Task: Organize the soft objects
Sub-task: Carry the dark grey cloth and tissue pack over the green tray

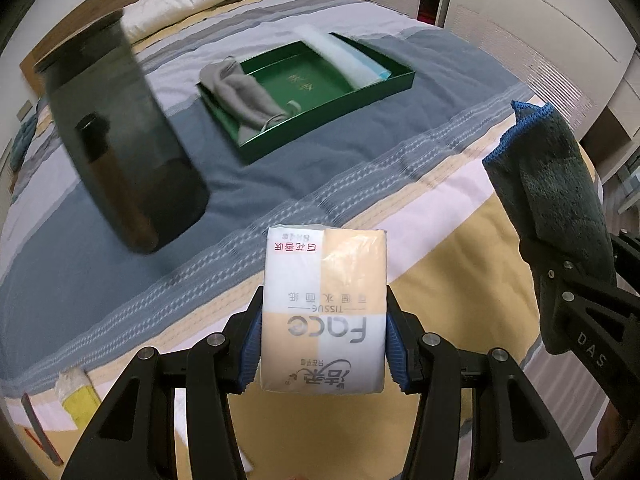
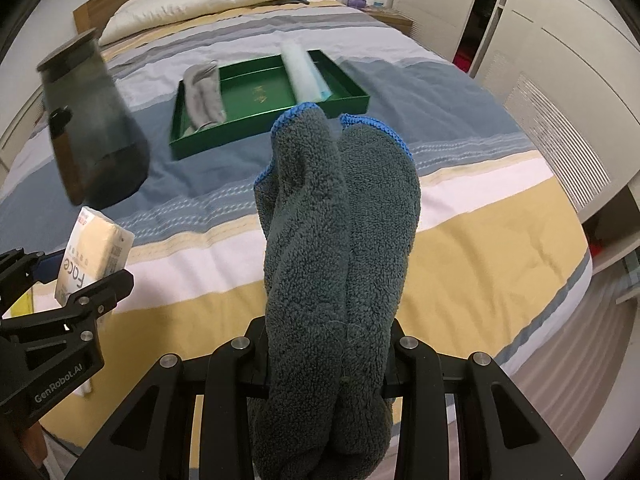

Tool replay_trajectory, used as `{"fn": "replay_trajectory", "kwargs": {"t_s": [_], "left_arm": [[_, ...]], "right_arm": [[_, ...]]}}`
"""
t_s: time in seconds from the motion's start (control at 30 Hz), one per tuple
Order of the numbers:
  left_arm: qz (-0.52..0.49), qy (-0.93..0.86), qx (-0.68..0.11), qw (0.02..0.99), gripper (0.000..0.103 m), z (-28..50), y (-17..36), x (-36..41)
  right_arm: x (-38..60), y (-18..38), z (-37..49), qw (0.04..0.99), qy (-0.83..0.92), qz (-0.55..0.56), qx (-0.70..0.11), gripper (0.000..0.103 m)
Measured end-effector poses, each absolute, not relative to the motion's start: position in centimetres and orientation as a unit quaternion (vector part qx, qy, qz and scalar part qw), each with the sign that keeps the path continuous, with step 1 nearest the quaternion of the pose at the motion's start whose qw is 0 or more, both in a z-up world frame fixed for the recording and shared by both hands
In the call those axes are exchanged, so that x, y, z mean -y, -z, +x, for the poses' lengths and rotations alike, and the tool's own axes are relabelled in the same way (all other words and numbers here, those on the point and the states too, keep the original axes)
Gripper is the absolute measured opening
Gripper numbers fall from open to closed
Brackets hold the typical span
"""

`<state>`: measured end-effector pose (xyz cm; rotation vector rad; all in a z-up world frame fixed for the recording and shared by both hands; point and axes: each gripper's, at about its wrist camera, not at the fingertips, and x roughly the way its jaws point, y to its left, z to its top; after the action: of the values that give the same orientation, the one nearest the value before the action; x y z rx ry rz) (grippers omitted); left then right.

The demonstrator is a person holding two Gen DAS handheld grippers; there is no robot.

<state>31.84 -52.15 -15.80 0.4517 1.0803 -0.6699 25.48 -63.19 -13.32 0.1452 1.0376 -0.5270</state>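
- The step in hand looks like a carry: both grippers hold one soft thing each above the near part of the bed (image 1: 440, 92), and the green tray (image 1: 328, 120) lies ahead of them on the blue band of the cover.
- The left gripper (image 1: 324, 340) is closed part way on the tissue pack (image 1: 326, 304); its blue pads (image 1: 250, 350) press on the two long sides of the pack, which stands up between them.
- The right gripper (image 2: 328, 364) is closed on the folded dark towel (image 2: 340, 240) with a blue hem; the thick fold hides the pads, but it fills the gap between the black fingers and rises above them.
- Seen from the tray, the pack is on the near side and slightly left, and the towel is on the near side and to the right. Both are well apart from the tray, and neither touches the cover.
- In the tray, a grey cloth (image 1: 244, 92) lies along the left end and a pale flat packet (image 1: 340, 56) lies along the right end; the green middle is bare.
- A dark glass jar (image 1: 120, 132) stands on the cover left of the tray, near the way of the left gripper.
- I judge that the next move calls for bringing both things forward over the tray rim, passing the jar without touching it, lowering them into the bare middle, and only then opening the jaws.
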Motion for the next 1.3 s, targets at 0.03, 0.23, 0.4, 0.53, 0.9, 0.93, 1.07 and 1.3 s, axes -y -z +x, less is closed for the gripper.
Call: {"fn": "replay_trajectory", "kwargs": {"t_s": [0.03,0.23,0.4,0.53,0.9,0.93,1.07,1.3], "left_arm": [[0.208,0.311,-0.5,0.781,0.046,32.0,15.8,52.6],[0.195,0.313,-0.5,0.784,0.046,33.2,15.7,54.9],[0.181,0.311,-0.5,0.787,0.046,34.5,15.3,56.2],[0.169,0.305,-0.501,0.792,0.046,35.9,15.0,57.1],[0.158,0.291,-0.493,0.804,0.046,39.5,14.7,59.1],[0.157,0.289,-0.494,0.805,0.046,39.7,14.7,59.2],[0.152,0.281,-0.496,0.808,0.046,41.1,15.0,59.8],[0.139,0.264,-0.492,0.818,0.046,43.1,15.0,60.5]], "right_arm": [[63.6,13.3,25.7,0.833,0.25,0.068,-0.488,0.033],[65.4,13.2,27.5,0.837,0.252,0.059,-0.482,0.033],[66.6,13.0,28.7,0.842,0.251,0.05,-0.475,0.033],[67.5,12.8,30.1,0.847,0.25,0.042,-0.468,0.033],[70.8,12.1,34.5,0.861,0.261,0.031,-0.436,0.033],[71.0,12.2,34.9,0.862,0.261,0.031,-0.434,0.033],[71.9,12.3,36.3,0.866,0.261,0.026,-0.426,0.033],[73.5,11.7,39.2,0.875,0.258,0.016,-0.409,0.033]]}}
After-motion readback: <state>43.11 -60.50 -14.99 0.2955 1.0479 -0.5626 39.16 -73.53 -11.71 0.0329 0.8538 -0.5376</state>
